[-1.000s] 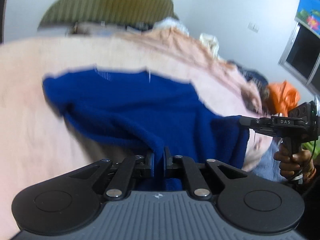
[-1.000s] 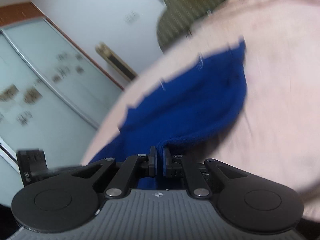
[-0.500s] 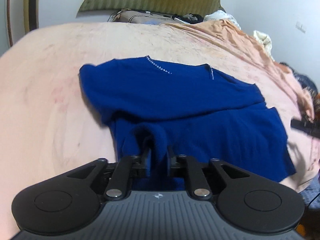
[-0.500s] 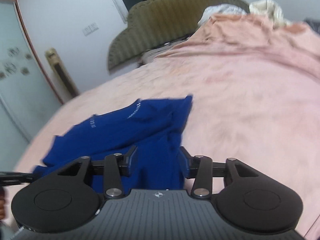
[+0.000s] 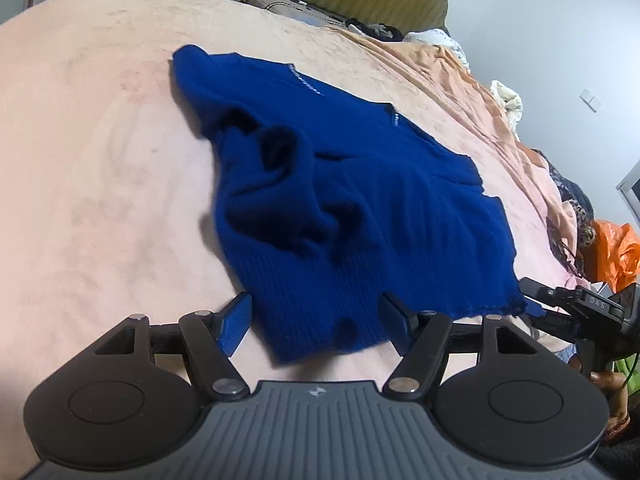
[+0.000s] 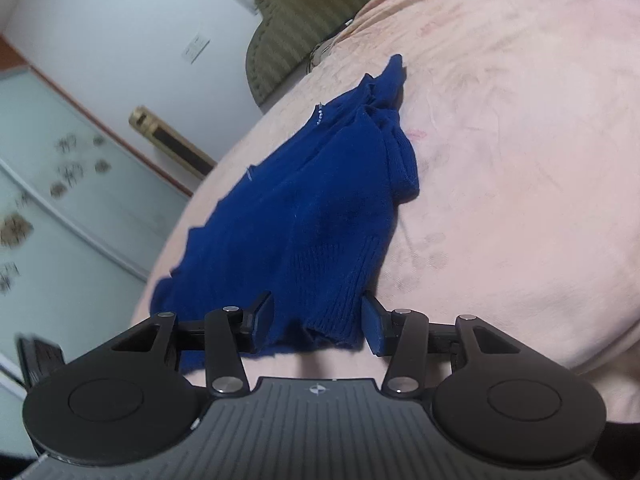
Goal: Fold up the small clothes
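Observation:
A small dark blue knit sweater [image 5: 360, 200] lies spread on the pink bedspread [image 5: 100, 180], with a rumpled sleeve on its left part. It also shows in the right wrist view [image 6: 312, 216]. My left gripper [image 5: 316, 322] is open, its jaws either side of the sweater's ribbed hem, not gripping it. My right gripper [image 6: 318, 328] is open at the other hem corner, the cloth lying loose between its jaws. The right gripper also appears at the right edge of the left wrist view [image 5: 576, 304].
An olive headboard [image 6: 304, 12] stands at the far end of the bed. Piled clothes [image 5: 508, 100] and an orange bag [image 5: 616, 248] lie along the bed's right side. A wardrobe with glass doors [image 6: 48, 184] stands to the left.
Both grippers held the sweater's hem shut a second ago, laid it down on the bed, then opened and let it go. The sweater now lies flat.

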Demonstrator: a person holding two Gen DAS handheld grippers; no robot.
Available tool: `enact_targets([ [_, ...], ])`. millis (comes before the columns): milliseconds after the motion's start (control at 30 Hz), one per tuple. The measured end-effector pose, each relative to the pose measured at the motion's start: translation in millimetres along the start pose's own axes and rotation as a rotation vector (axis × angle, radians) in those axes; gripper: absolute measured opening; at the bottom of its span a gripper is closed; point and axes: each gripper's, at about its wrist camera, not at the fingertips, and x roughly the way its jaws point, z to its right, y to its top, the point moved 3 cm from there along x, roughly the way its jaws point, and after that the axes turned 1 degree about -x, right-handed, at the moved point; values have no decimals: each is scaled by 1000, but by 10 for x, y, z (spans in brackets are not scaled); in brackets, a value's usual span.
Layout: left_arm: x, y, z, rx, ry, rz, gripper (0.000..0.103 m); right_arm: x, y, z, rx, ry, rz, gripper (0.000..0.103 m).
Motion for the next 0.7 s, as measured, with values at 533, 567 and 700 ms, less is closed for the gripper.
enact_targets([
  [533,-679,83,357,143,55,204,9,-346,86,-509,-229,-6,109,13],
  [567,-821,94,398,166,50,228,9,-451,119,-589,-255,13,122,13],
  [700,-1278,99,528,227,24,303,9,-848,188,-870,-342,96,163,13],
])
